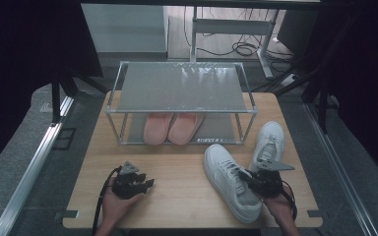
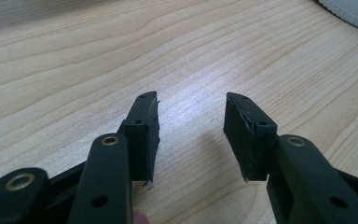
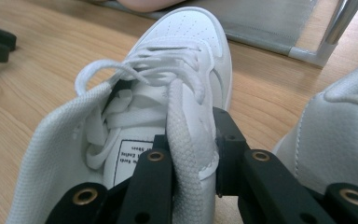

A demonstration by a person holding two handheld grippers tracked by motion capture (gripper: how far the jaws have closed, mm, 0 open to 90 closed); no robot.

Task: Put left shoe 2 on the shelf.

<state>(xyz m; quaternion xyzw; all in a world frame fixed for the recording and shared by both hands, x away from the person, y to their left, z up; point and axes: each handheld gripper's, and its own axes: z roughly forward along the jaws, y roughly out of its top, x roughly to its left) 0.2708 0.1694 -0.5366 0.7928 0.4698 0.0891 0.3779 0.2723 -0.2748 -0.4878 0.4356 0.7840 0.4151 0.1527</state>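
A white sneaker [image 1: 229, 179] lies on the wooden table [image 1: 177, 167] at the front right, toe pointing toward the rack. My right gripper [image 1: 250, 181] is at its heel opening. In the right gripper view the right gripper [image 3: 191, 128] has one jaw inside the sneaker [image 3: 186, 46] and one outside, pinching the padded collar wall. A second white sneaker [image 1: 268, 142] stands just to the right, its side [image 3: 335, 135] close to the outer jaw. My left gripper [image 1: 147, 186] rests low at the front left, open with bare wood between its jaws [image 2: 191, 100].
A metal two-shelf rack [image 1: 182, 88] stands at the back of the table, with a pair of pink slippers [image 1: 172, 127] on its lower shelf. The rack's leg [image 3: 340, 23] shows beyond the sneaker's toe. Dark floor surrounds the table.
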